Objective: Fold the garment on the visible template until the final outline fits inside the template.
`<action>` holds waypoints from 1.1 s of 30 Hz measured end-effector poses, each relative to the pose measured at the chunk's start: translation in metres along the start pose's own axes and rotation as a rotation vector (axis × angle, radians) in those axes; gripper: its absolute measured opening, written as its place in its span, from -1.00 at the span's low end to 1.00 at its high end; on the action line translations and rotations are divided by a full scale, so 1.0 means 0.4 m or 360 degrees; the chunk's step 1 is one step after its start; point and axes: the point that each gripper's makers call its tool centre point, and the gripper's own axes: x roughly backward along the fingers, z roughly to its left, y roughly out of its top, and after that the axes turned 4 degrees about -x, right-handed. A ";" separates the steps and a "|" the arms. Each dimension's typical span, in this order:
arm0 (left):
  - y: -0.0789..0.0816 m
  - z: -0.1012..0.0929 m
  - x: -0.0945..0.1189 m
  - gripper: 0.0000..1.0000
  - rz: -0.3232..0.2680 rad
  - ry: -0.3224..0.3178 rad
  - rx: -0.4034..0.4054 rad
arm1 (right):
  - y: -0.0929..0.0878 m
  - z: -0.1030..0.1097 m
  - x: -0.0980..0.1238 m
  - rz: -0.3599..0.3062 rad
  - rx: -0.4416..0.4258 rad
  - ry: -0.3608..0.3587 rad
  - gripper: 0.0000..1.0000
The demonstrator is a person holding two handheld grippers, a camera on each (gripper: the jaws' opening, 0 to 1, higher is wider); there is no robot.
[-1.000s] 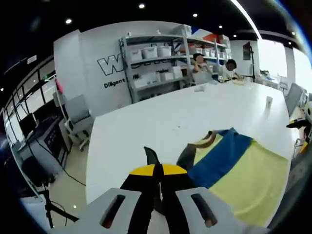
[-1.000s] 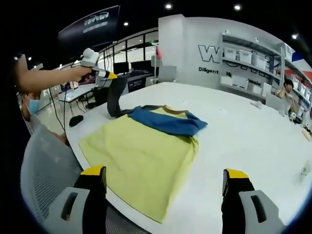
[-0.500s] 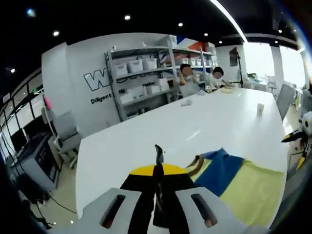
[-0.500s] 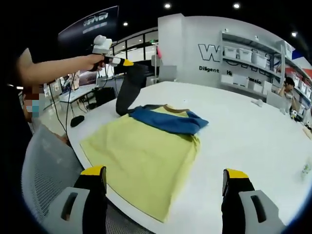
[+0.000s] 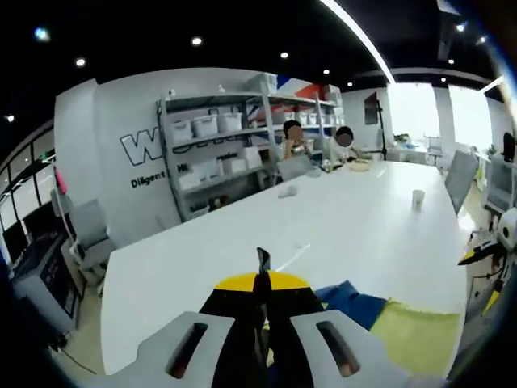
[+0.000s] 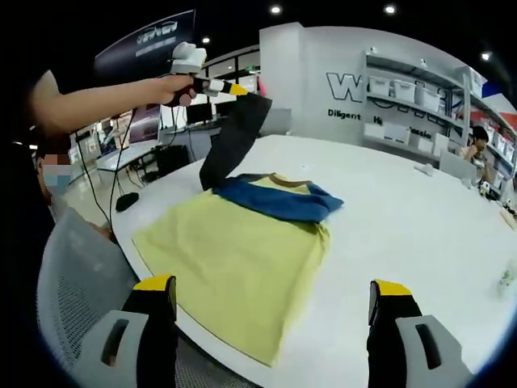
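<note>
The left gripper [image 6: 239,90] is clamped on the dark grey sleeve [image 6: 231,137] of the T-shirt [image 6: 234,263], holding it raised above the white table [image 6: 404,218]; in the left gripper view the jaws are pressed together with a thin edge of dark cloth sticking up between them. A hand [image 6: 176,87] grips the tool, with a bare forearm reaching in from the left of the right gripper view. The right gripper [image 6: 271,311] hangs over the near table edge with its jaws wide apart and nothing between them.

The T-shirt lies flat on the table just beyond the right gripper: a pale yellow body, a blue sleeve [image 6: 279,202] folded across the chest (its cuff pointing right), and a brown collar [image 6: 283,179] at the far end. No template outline can be made out under it.

Against the far wall stands a metal shelving unit [image 5: 218,158] bearing white storage bins [image 5: 206,125]; their contents cannot be seen. Two people [image 5: 319,145] sit at the table's far end, and a small white cup [image 5: 418,198] stands on the tabletop.
</note>
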 end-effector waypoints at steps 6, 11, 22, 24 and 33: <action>0.016 -0.072 -0.049 -0.90 -0.0022 -0.0085 0.0002 | -0.013 -0.001 0.006 0.0011 -0.0011 -0.0006 0.98; 0.012 -0.131 -0.087 -0.90 -0.0025 -0.0151 0.0004 | -0.018 -0.005 0.010 0.0011 -0.0025 -0.0015 0.98; -0.022 -0.281 -0.165 -0.90 -0.0007 -0.0298 0.0029 | -0.032 -0.021 0.024 0.0026 -0.0048 -0.0035 0.98; -0.033 -0.311 -0.174 -0.90 -0.0002 -0.0319 0.0051 | -0.034 -0.022 0.026 0.0027 -0.0052 -0.0035 0.98; -0.130 -0.409 -0.204 -0.90 0.0131 -0.0426 0.0030 | -0.043 -0.026 0.019 0.0053 -0.0055 -0.0013 0.98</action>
